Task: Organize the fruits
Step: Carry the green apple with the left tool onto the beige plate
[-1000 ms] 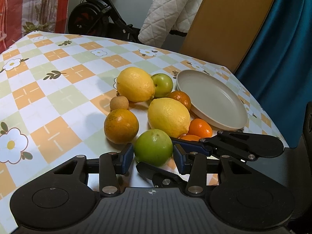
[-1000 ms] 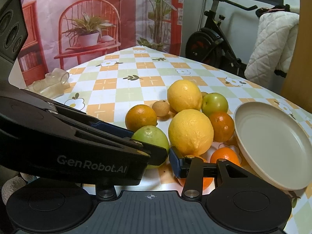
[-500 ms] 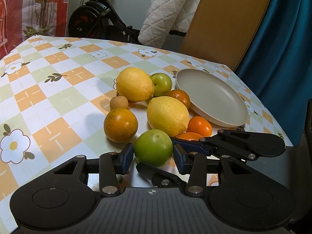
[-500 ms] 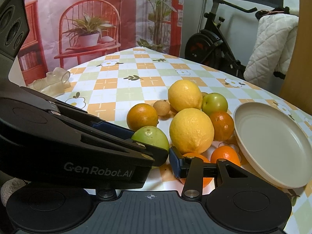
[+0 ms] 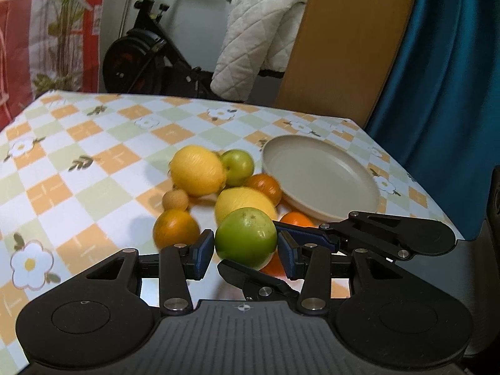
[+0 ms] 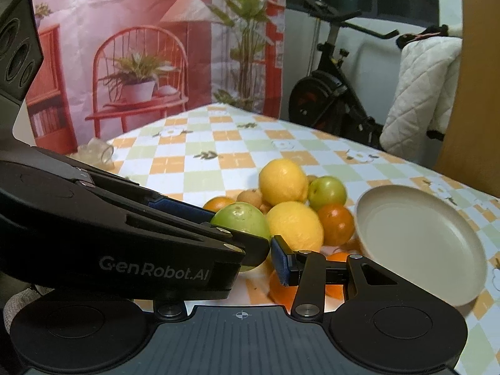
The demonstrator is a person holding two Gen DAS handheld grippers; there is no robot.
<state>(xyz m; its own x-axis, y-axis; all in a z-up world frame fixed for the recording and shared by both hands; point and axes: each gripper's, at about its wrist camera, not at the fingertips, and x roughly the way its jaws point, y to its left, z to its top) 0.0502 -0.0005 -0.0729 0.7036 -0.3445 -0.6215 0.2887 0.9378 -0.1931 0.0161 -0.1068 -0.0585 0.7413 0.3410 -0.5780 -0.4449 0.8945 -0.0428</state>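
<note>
Left wrist view: our left gripper [image 5: 245, 251] clamps the green apple [image 5: 245, 240].
Right gripper [image 6: 271, 257]: grip unclear to us (partly hidden).
Plate [image 5: 325, 181]: ahead, right.

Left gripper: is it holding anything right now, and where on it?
Yes. The left gripper holds the green apple by its two opposite sides, a blue pad on each, stem end up. The plate is empty.

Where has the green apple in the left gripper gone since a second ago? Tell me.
Yes. The green apple, clamped in the left gripper, has lifted: it now overlaps the near lemon, whereas earlier it sat below it on the tablecloth.
</note>
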